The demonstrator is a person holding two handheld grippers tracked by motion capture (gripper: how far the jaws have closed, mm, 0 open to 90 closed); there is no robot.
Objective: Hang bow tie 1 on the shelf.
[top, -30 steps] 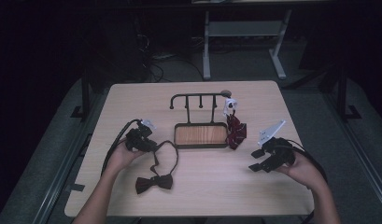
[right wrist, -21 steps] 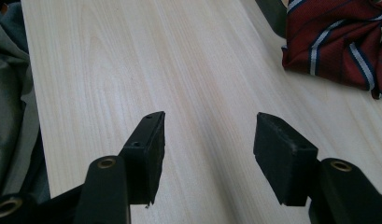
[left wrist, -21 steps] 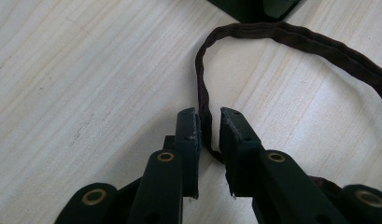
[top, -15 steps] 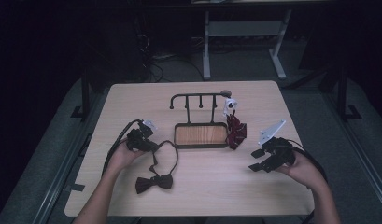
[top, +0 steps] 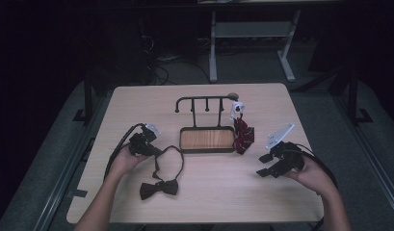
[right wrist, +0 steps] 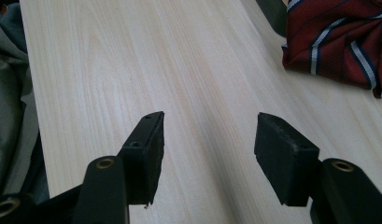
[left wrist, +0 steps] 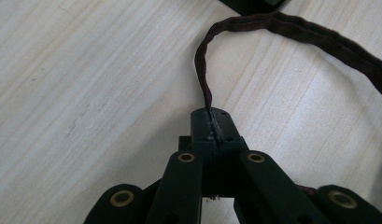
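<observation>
Nearest you, toward the bench's (top: 199, 202) front edge left of centre, lies the black bow tie (top: 159, 188). Your left tool (left wrist: 212, 122) is clamped tight on its strap (left wrist: 254, 35); your right tool (right wrist: 207, 144) gapes wide over bare pale wood near the right edge — nothing in it. Mid-bench sits a wooden tray (top: 207, 139) with a black hook rack (top: 204, 102), a striped red tie (top: 243, 134) touching its right side. Beyond — dark floor, a white frame (top: 252, 43).
</observation>
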